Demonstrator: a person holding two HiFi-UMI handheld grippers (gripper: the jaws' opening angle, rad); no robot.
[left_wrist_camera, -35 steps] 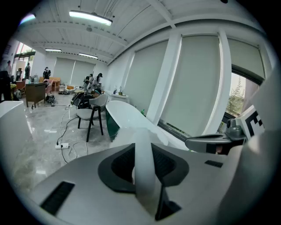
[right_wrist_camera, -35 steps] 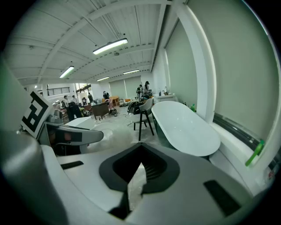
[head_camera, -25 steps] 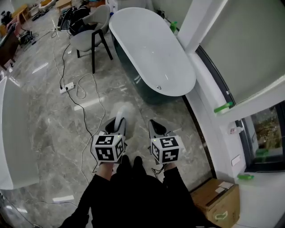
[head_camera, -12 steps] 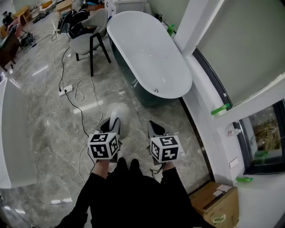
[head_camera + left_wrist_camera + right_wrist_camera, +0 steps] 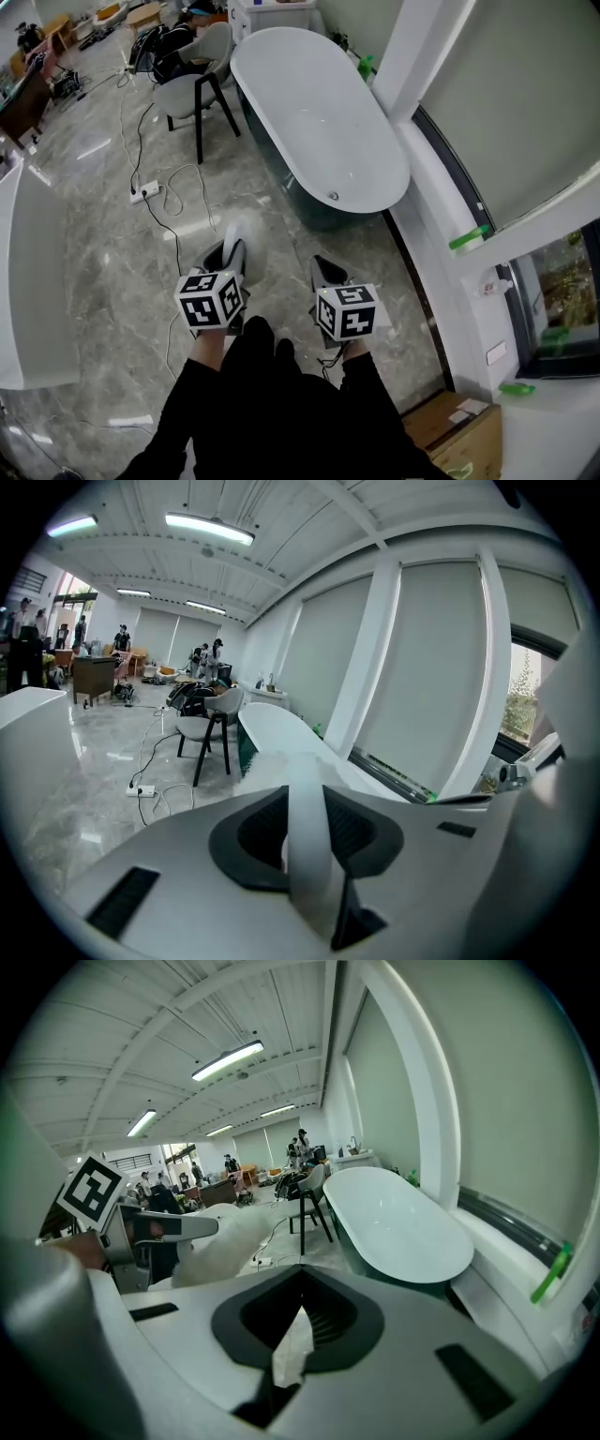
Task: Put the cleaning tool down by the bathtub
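Left tongs: my left gripper (image 5: 305, 822) is clamped on the flat white handle of the cleaning tool (image 5: 238, 234); the handle runs straight up between the jaws.
Right tongs: my right gripper (image 5: 298, 1321) has its jaws drawn together at the tips, with nothing between them.
Pair: I hold the two grippers side by side, a little apart, both pointing ahead.
Cleaning tool: its fluffy white head sticks out ahead of the left gripper, over the floor (image 5: 103, 272), off to the left of the right gripper.
Bathtub (image 5: 319, 112): a white oval ahead and slightly right; its near end is close to the tool's head but apart from it.
Floor: grey marble, with a cable and a power strip (image 5: 143, 192) to the left.
Chair (image 5: 192, 84): just left of the tub's far half.
Cardboard box (image 5: 459, 431): by the wall at my right.
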